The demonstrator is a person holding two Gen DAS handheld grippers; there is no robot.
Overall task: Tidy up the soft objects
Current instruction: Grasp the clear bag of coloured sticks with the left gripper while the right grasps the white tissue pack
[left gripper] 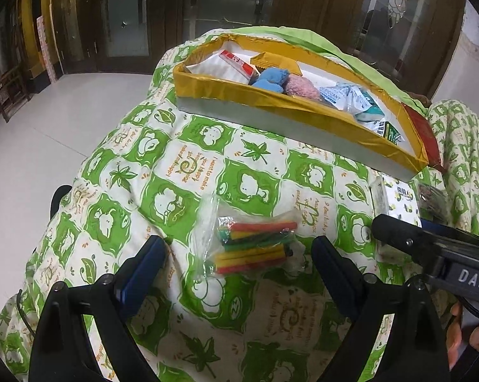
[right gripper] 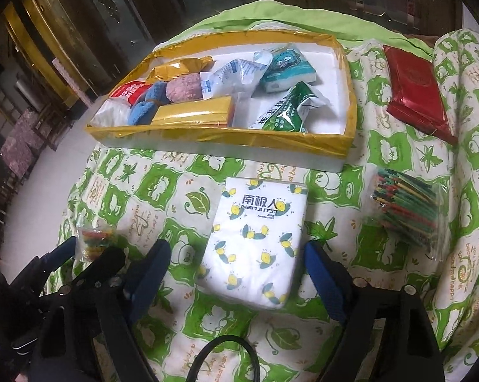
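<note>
White pack (right gripper: 255,242) reads "Nanjiren"; right gripper (left gripper: 468,278) marked "DAS".

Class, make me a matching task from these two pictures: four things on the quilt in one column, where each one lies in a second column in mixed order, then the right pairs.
Things
1. tissue pack
2. red packet
3. pink sponge
4. small bag of sticks

Places
A. inside the gold-rimmed box
B. between the fingers of the open left gripper
C. on the quilt to the right of the box
D. between the fingers of the open right gripper

Pairs: 1-D, 2-C, 3-A, 4-B
</note>
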